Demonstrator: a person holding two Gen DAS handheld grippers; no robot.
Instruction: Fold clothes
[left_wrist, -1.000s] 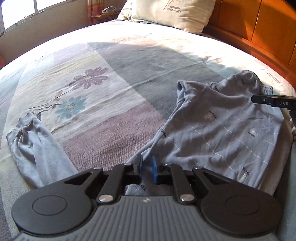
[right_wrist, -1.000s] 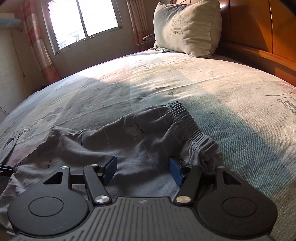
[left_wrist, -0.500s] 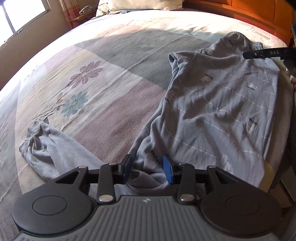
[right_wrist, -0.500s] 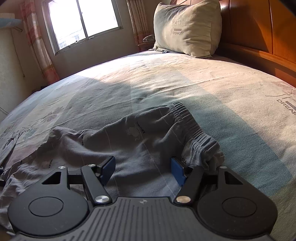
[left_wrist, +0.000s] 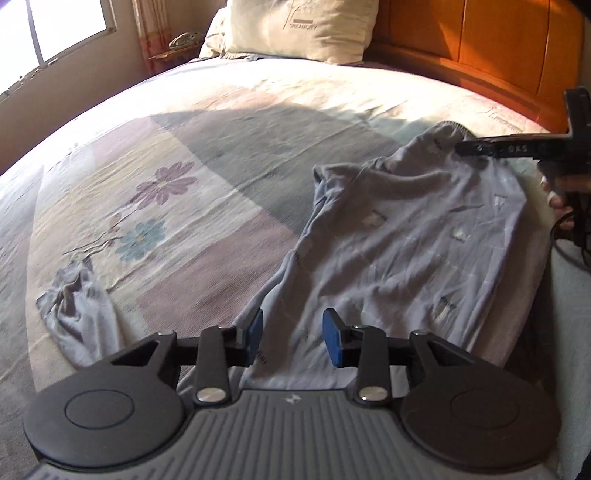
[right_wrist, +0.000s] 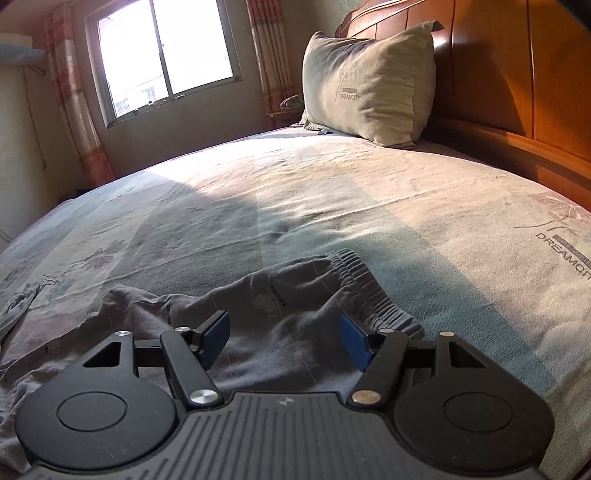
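Observation:
Grey printed trousers (left_wrist: 402, 243) lie on the bed, one leg trailing left to a bunched cuff (left_wrist: 75, 306). My left gripper (left_wrist: 293, 338) is open, its blue pads above the leg fabric near the bed's front edge, holding nothing. My right gripper (right_wrist: 284, 338) is open over the trousers (right_wrist: 280, 325) beside the gathered elastic waistband (right_wrist: 364, 280). In the left wrist view the right gripper's fingers (left_wrist: 495, 149) show side-on at the waistband.
The bed has a patchwork floral sheet (left_wrist: 159, 184). A beige pillow (right_wrist: 365, 85) leans against the wooden headboard (right_wrist: 517, 74). A window (right_wrist: 166, 55) with curtains is at the far side. A hand and cable (left_wrist: 569, 206) sit at the right.
My left gripper has opened and let go of the trouser leg, then lifted back. My right gripper has stayed open over the waistband and pulled back slightly.

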